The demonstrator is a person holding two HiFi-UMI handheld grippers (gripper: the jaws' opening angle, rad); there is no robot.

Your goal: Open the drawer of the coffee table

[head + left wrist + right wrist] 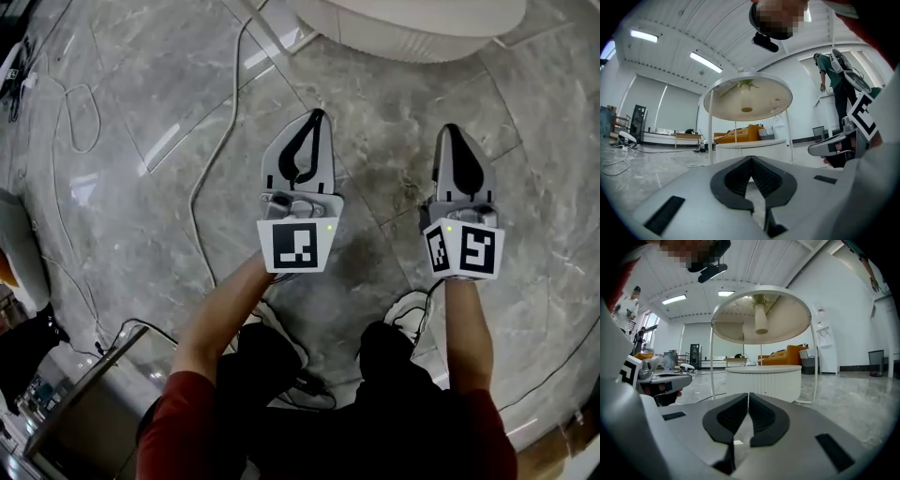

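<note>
**Both grippers clenched and empty, table straight ahead**

The left gripper (317,116) and right gripper (452,130) are held side by side, low over the floor (141,216), each pointing about level at the table (412,33). In its own view, the left gripper (751,160) has its jaws pressed together at the tips with nothing between them. The right gripper (748,394) is the same: tips meeting, nothing held.

The table stands in front of both grippers, clear of the tips, with a strip of bare floor between. Past the right gripper's jaws, its ribbed white drum (764,380) sits dead ahead at about jaw height. The round top (761,317) is raised above the drum on thin legs (814,362). From the left gripper, the drum lies ahead too. No drawer front or handle can be made out on the drum in any view.

A cable (214,141) trails over the floor to the left of the left gripper.
</note>
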